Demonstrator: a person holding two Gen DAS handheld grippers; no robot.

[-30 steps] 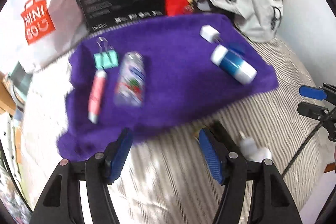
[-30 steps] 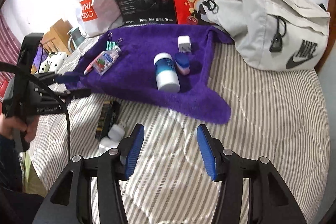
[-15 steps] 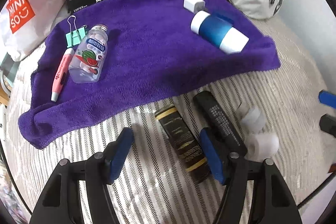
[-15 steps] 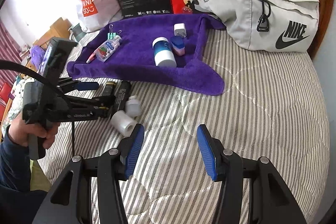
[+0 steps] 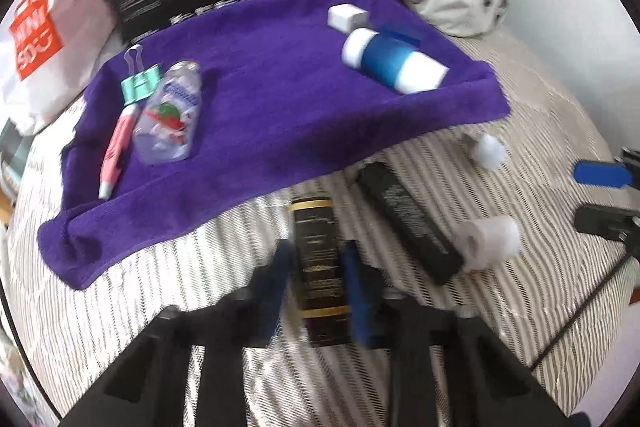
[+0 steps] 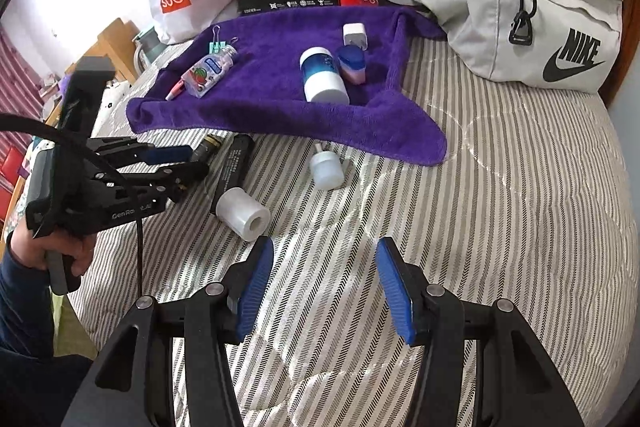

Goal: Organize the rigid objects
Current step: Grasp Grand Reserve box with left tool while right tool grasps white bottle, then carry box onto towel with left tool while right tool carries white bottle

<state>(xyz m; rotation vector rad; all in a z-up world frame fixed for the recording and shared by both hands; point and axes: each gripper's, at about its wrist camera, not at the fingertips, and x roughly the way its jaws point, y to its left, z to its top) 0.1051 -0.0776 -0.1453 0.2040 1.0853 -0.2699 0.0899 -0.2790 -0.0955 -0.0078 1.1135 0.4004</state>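
Black gold-banded tube (image 5: 319, 269) sits between narrowed left tongs (image 5: 316, 281); right tongs (image 6: 325, 291) gape.

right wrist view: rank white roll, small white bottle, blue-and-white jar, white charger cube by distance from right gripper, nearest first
From the right gripper:
1. White roll, on the bedsheet, just ahead-left.
2. Small white bottle, below the towel edge.
3. Blue-and-white jar, on the purple towel.
4. White charger cube, towel's back.
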